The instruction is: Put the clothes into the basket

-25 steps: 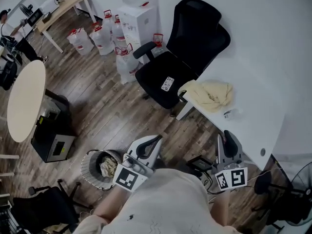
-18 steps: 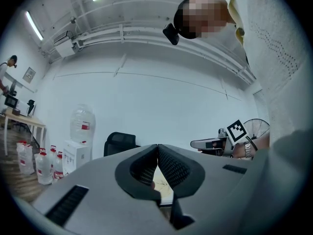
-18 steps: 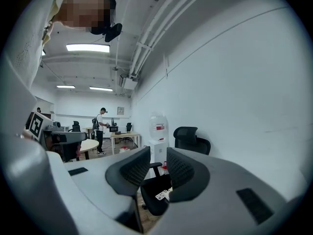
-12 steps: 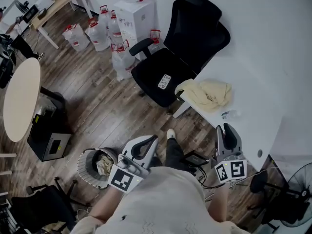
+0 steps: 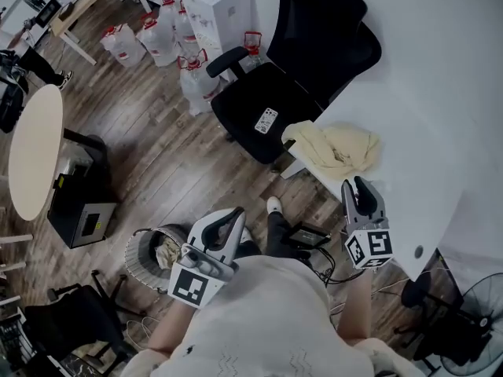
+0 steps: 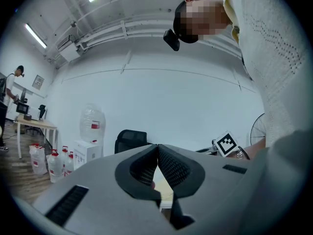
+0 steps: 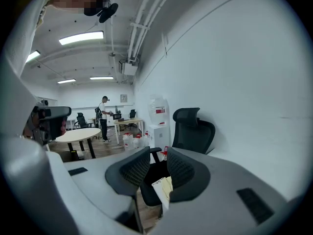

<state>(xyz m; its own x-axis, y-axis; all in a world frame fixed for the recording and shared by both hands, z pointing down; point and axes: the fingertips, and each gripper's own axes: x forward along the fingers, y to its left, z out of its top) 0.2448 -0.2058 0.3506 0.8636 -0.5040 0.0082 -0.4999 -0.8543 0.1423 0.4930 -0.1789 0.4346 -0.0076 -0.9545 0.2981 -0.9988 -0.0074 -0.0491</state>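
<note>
A pale yellow garment (image 5: 334, 149) lies crumpled on the corner of the white table (image 5: 424, 132). It shows through the jaw gap in the right gripper view as the garment (image 7: 165, 188). My right gripper (image 5: 357, 187) hovers over the table edge just short of it, jaws opening with nothing between them (image 7: 159, 163). A round wire basket (image 5: 140, 256) with a light cloth inside stands on the floor at lower left. My left gripper (image 5: 233, 217) hangs beside the basket, tips pointing toward the table. Its jaws (image 6: 157, 147) meet at the tips, empty.
A black office chair (image 5: 291, 93) stands against the table corner. Water bottles (image 5: 185, 49) and a dispenser are behind it. A round table (image 5: 35, 159) and a black box (image 5: 82, 218) are at left. Cables and a small device (image 5: 305, 234) lie by the person's shoe (image 5: 273, 205).
My right gripper has moved forward and closer to the yellow garment. The left gripper has advanced a little, still near the basket. The person's leg and shoe have come into view.
</note>
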